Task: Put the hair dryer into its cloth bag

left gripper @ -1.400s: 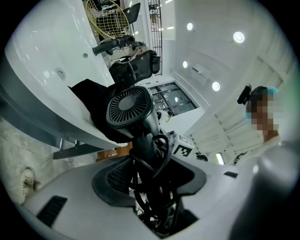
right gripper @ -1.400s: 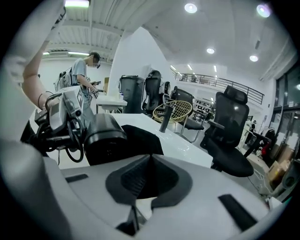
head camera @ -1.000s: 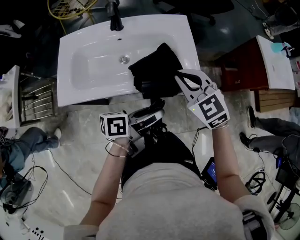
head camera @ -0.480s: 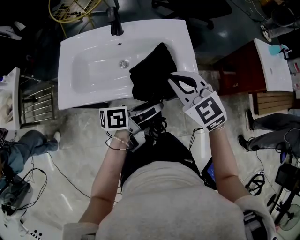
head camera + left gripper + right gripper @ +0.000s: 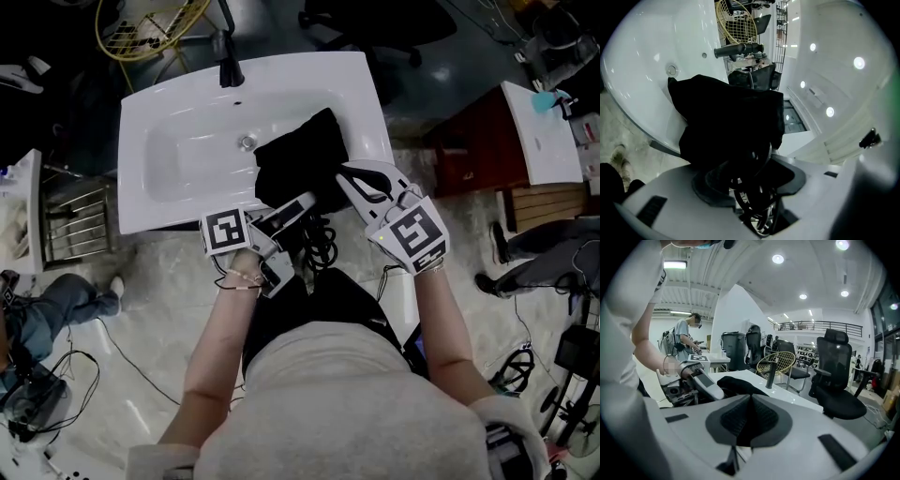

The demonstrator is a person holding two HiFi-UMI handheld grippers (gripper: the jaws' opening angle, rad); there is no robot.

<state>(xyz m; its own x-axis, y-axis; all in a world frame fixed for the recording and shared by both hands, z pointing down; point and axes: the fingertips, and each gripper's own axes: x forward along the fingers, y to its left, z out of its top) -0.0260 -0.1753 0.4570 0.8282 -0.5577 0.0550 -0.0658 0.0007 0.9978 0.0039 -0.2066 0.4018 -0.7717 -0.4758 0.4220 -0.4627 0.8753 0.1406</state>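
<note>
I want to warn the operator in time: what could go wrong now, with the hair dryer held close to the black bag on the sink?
1. The cord hangs in loose loops under the hair dryer held by the left gripper. It may catch on the sink or stay outside the cloth bag.
2. The right gripper is shut at the bag's edge, and no open mouth shows. The dryer may only push the bag away.

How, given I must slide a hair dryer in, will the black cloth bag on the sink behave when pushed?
Probably floppy: the cloth bag lies crumpled and draped over the sink rim. Likely light, so it may slide on the glossy basin unless pinned.
</note>
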